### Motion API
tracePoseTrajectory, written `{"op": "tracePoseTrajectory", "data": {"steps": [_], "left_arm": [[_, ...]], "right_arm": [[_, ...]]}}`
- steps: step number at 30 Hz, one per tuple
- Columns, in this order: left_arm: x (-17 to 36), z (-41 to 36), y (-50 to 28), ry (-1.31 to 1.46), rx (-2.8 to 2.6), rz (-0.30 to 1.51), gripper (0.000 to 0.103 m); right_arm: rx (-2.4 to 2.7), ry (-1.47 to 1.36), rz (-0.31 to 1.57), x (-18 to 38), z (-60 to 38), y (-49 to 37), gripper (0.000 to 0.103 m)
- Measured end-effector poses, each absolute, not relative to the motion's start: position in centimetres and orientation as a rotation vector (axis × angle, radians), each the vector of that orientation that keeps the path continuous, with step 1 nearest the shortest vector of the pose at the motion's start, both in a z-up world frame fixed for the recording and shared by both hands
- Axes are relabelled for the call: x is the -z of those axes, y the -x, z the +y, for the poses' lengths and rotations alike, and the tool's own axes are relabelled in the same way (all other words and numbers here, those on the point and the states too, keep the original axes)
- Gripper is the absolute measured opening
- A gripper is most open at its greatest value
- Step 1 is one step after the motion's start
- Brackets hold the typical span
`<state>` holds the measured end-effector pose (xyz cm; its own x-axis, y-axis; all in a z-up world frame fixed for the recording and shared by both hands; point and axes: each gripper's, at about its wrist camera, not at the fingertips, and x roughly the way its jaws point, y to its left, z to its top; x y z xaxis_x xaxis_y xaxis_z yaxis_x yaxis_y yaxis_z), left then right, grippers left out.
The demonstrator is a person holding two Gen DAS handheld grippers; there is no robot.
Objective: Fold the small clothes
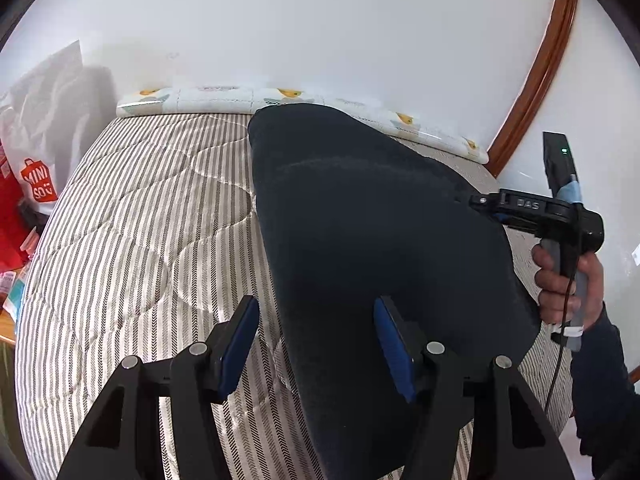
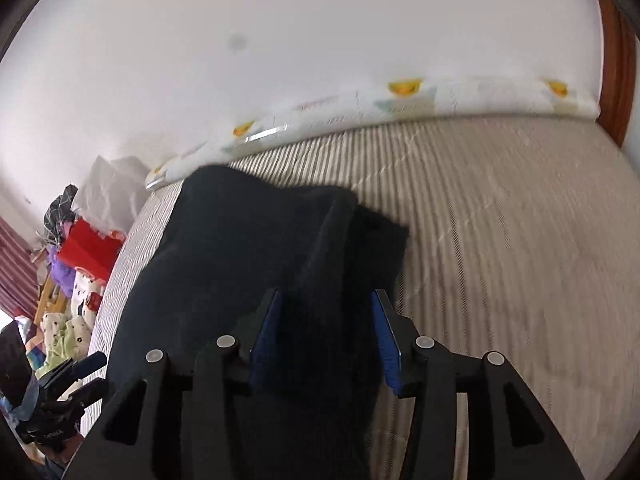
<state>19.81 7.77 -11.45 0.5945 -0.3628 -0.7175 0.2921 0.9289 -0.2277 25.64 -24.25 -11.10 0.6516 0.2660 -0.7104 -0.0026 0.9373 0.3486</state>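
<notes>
Home bedroom. Bed with striped quilted cover (image 1: 132, 240) fills most of both views, pushed against a plain white wall (image 1: 320, 32). Long padded bumper with a yellow duck print (image 1: 288, 98) runs along the wall edge of the bed. Wooden door frame (image 1: 548, 60) at right. Beside the bed: white shopping bag with red logo (image 1: 38, 184), red box (image 2: 90, 250), loose heap of patterned clothes (image 2: 66, 320). Domestic clutter, no work fittings.
</notes>
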Motion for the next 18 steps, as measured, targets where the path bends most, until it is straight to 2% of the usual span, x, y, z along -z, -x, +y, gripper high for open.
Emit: {"op": "tracePoseTrajectory", "data": {"steps": [2,6,9,12,15,17,18], "left_arm": [[11.5,7.7,-19.7,0.097,0.368,0.859,0.058],[11.2,7.5,-19.3,0.076,0.36,0.854,0.058],[11.1,7.3,-19.2,0.058,0.367,0.854,0.058],[10.8,7.3,-19.2,0.04,0.354,0.85,0.057],[10.5,7.5,-19.4,0.011,0.34,0.8,0.057],[10.5,7.7,-19.9,0.015,0.324,0.807,0.057],[10.6,7.9,-20.2,0.022,0.32,0.811,0.057]], "right_arm": [[-0.186,-0.321,0.851,11.5,-23.3,-26.3,0.007],[-0.112,-0.22,0.736,9.7,-23.2,-24.4,0.005],[-0.089,-0.167,0.803,11.1,-22.9,-24.4,0.005],[-0.075,-0.172,0.829,10.5,-23.1,-25.0,0.008],[-0.029,-0.155,0.797,8.9,-23.2,-25.8,0.025],[-0.029,-0.159,0.792,8.2,-23.2,-27.4,0.048],[-0.039,-0.171,0.807,8.3,-23.2,-28.5,0.048]]}}
